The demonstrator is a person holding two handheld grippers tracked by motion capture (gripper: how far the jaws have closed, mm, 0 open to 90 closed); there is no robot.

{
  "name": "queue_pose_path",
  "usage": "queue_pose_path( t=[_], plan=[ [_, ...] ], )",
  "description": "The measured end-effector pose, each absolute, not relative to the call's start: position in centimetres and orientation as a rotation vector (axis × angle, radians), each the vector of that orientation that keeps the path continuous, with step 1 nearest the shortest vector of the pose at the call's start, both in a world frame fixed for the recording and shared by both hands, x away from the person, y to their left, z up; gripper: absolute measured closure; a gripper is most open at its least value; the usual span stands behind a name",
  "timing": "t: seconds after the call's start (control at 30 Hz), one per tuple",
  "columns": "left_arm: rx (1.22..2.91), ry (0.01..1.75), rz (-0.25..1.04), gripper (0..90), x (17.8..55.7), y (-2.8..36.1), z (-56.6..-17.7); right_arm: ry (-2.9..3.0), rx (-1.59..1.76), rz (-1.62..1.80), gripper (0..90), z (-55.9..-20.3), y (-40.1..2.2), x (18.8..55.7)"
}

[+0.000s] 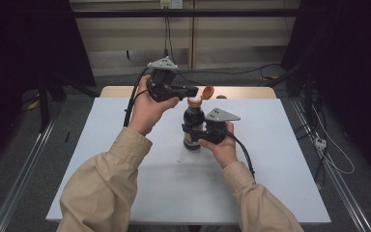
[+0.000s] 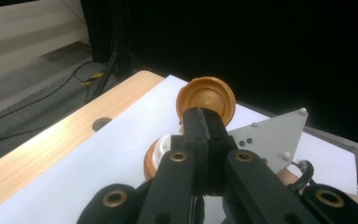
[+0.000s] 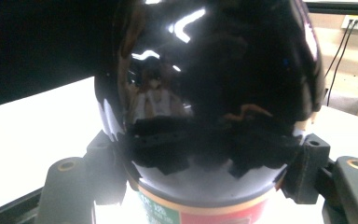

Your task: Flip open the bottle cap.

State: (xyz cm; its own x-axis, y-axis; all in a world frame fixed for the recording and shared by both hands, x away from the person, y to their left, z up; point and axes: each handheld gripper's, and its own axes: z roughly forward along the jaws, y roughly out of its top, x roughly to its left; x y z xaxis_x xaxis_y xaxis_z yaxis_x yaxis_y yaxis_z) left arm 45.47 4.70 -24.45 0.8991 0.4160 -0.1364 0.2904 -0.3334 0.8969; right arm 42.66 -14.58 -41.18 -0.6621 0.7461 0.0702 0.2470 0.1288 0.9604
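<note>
A dark glossy bottle (image 1: 192, 121) with a red-edged label stands upright on the white tabletop (image 1: 270, 164). Its orange flip lid (image 1: 207, 92) is hinged up and back, baring the white spout (image 2: 161, 151). My right gripper (image 1: 193, 130) is shut on the bottle's body (image 3: 214, 70), one finger (image 3: 105, 161) on each side, just above the label. My left gripper (image 1: 195, 90) comes in from the left at cap height. Its jaws are pressed together, with the tips against the raised lid (image 2: 206, 95). Whether they pinch the lid's rim is hidden.
The white sheet lies on a wooden table whose far edge (image 1: 121, 91) shows a round hole (image 2: 101, 123). The right gripper's grey plate (image 2: 272, 135) sits close under the left jaws. Cables (image 1: 333, 159) trail over the floor on the right, and metal rails (image 1: 24, 169) flank the table.
</note>
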Motion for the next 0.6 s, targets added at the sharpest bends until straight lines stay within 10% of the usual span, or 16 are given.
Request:
queue_pose_path(
  t=[0.6],
  plan=[
    [1.913,0.534,0.161,64.4,45.0,6.9,-25.4,1.989,0.965,1.548,28.9,-41.0,-14.7,42.5]
  ],
)
